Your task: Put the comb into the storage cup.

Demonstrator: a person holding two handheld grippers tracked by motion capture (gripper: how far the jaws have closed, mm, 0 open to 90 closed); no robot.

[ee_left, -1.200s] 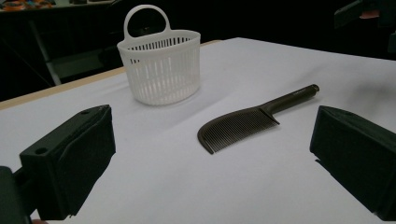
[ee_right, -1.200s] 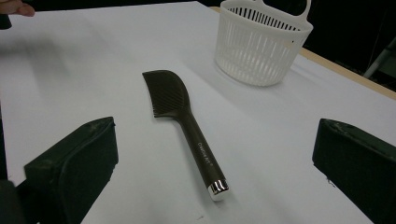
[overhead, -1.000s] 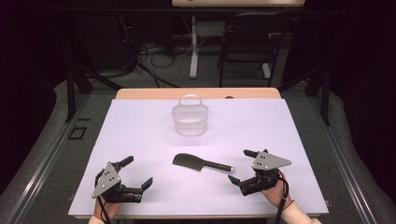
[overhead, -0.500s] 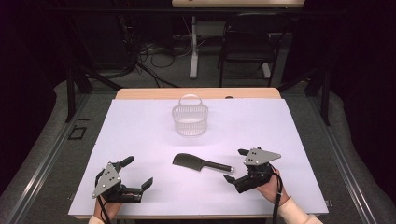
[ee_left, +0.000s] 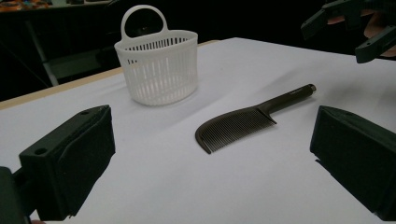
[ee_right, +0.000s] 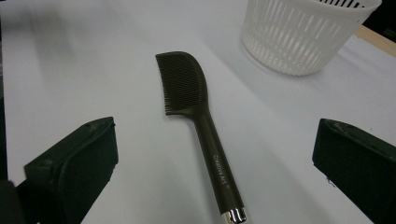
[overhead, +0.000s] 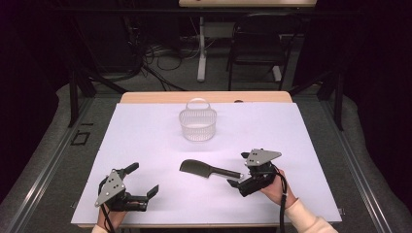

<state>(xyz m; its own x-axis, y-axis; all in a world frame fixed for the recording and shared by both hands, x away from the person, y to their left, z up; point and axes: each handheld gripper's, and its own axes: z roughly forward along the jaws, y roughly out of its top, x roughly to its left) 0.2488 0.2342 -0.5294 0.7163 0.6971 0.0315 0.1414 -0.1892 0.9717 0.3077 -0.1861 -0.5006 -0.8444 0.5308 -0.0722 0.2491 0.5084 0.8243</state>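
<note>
dark comb (overhead: 209,170) flat — right gripper (overhead: 237,170) open at its handle

Left gripper (overhead: 141,180): near left of the table, jaws wide apart, held low, pointing right and far; hand (overhead: 104,218) at the near edge. Right gripper (overhead: 238,170): near right, jaws wide apart, pointing left; hand (overhead: 274,187) behind it, light sleeve (overhead: 306,221) angled in from the near right.

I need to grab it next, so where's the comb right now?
In the high view the comb lies flat on the white table, in front of the basket, its handle end just off the open right gripper.
</note>
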